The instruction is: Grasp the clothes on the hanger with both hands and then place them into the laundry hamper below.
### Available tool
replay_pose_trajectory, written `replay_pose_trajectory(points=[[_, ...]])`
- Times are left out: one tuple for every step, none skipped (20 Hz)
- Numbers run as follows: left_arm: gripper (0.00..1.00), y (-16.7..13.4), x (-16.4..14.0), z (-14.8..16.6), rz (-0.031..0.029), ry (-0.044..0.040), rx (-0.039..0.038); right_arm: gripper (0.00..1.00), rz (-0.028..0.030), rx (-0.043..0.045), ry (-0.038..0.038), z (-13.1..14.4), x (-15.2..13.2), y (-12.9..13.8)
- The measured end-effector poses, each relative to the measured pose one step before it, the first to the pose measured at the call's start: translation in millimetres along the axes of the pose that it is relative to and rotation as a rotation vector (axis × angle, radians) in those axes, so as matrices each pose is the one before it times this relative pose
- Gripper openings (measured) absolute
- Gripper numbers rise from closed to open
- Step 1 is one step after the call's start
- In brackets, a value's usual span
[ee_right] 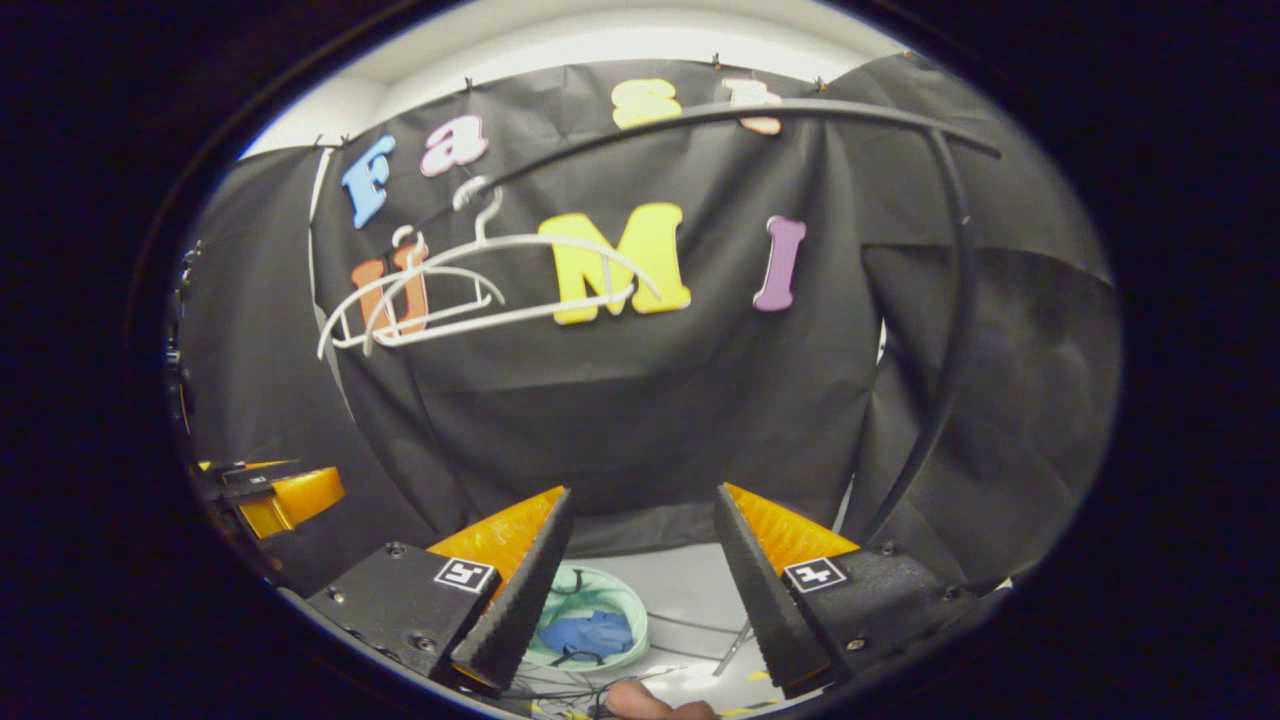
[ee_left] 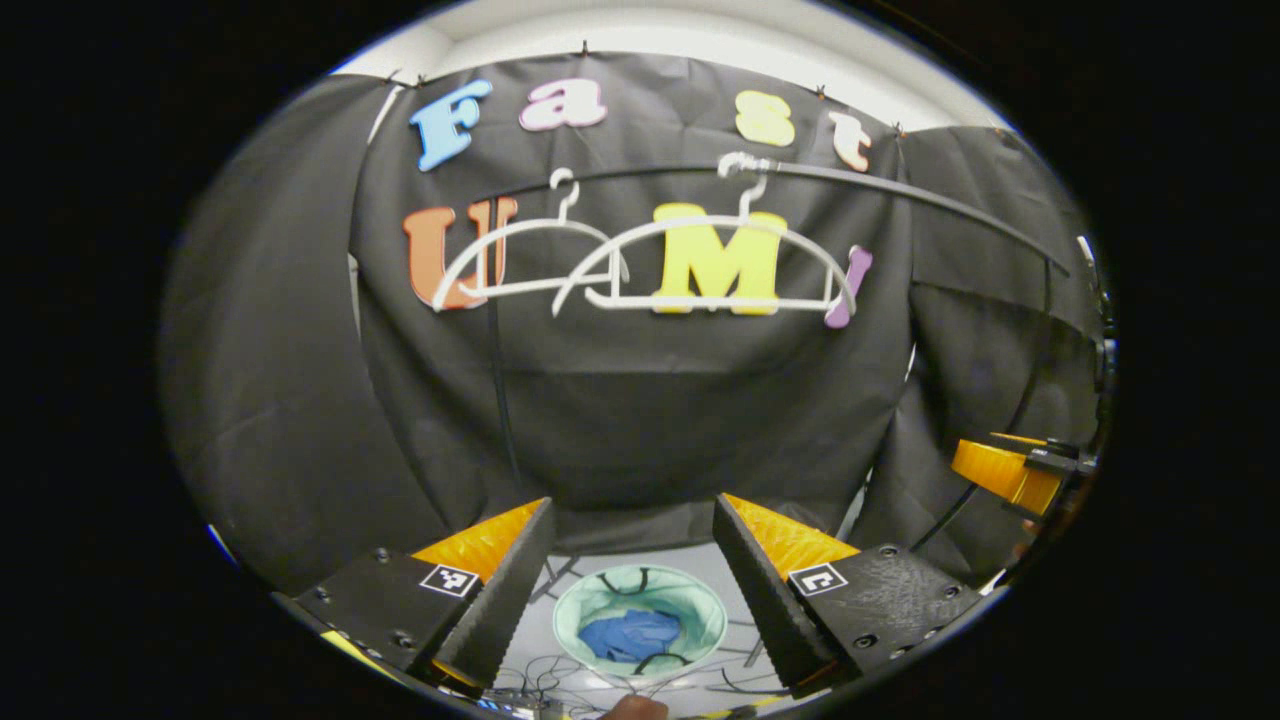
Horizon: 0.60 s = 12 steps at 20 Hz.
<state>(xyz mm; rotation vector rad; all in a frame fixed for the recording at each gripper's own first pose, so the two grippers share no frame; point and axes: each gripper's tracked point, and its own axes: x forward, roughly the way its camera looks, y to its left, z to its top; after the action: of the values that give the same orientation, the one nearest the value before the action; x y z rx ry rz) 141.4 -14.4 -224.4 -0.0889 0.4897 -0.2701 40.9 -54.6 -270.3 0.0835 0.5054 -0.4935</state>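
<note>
In the left gripper view, the left gripper (ee_left: pixel 632 590) sits at 6 o'clock with its fingers spread wide and nothing between them. Through that gap, on the floor below, stands the laundry hamper (ee_left: pixel 700 605), a pale green round one with its mouth open upward, placed to catch what drops from the rail. A blue garment (ee_left: pixel 632 634) lies crumpled inside it, so the drop looks done. The right gripper (ee_right: pixel 640 585) is likewise wide and empty in its own view, with the hamper at 6 o'clock. Farther off at 12 o'clock, two white hangers (ee_left: pixel 700 265) hang bare on the black rail (ee_left: pixel 900 195), judged stripped, against the black cloth wall (ee_left: pixel 640 400).
</note>
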Motion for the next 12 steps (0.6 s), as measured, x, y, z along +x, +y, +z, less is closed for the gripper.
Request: replay_pose_trajectory(points=[[0.97, -4.75, -16.79, 9.25, 0.01142, -0.03499, -0.01111, 0.91, 0.01246, -0.00676, -0.03031, 8.88, -12.17, -3.75], [1.00, -5.27, -13.08, 3.88, 0.01045, -0.02421, -0.02963, 0.90, 0.01303, -0.00810, -0.02469, 7.89, -12.59, -6.32], [0.97, -7.01, -16.40, 9.04, 0.00342, -0.02049, -0.03782, 0.91, 0.00400, -0.01091, -0.01679, 7.51, -14.84, -10.44], [0.95, -5.66, -16.32, 6.44, 0.00647, -0.01662, -0.02422, 0.90, 0.00127, -0.00790, -0.01330, 6.29, -16.18, -14.36], [0.92, -4.32, -18.07, 4.23, 0.01532, -0.01839, -0.01214, 0.90, 0.00473, -0.00249, -0.01704, 8.06, -19.29, -11.56], [0.93, -2.26, -16.84, 6.57, 0.01966, -0.02509, 0.00194, 0.90, 0.01211, 0.00013, -0.02658, 10.91, -19.09, -8.74], [0.94, -2.29, -18.29, 4.28, 0.02295, -0.02315, 0.00417, 0.91, 0.00602, -0.00653, -0.01850, 8.58, -17.87, -10.94], [0.96, -4.04, -18.11, 5.57, 0.01812, -0.02444, 0.00094, 0.90, 0.00616, -0.00598, -0.02226, 6.04, -17.62, -13.03], [0.97, -3.21, -19.40, 6.13, 0.01635, -0.02487, -0.00618, 0.92, 0.00237, -0.00395, -0.02298, 8.70, -15.12, -11.81], [0.98, -2.09, -17.40, 7.13, 0.01858, -0.02706, -0.00827, 0.90, 0.00518, -0.00411, -0.02380, 8.41, -14.25, -11.54], [0.99, -2.12, -16.22, 6.20, 0.01536, -0.02402, -0.00655, 0.92, 0.00379, -0.00262, -0.01653, 6.48, -12.33, -9.55], [1.00, -1.01, -15.72, 7.00, 0.01142, -0.02713, -0.00099, 0.90, 0.00762, 0.00367, -0.01673, 5.75, -12.74, -8.49]])
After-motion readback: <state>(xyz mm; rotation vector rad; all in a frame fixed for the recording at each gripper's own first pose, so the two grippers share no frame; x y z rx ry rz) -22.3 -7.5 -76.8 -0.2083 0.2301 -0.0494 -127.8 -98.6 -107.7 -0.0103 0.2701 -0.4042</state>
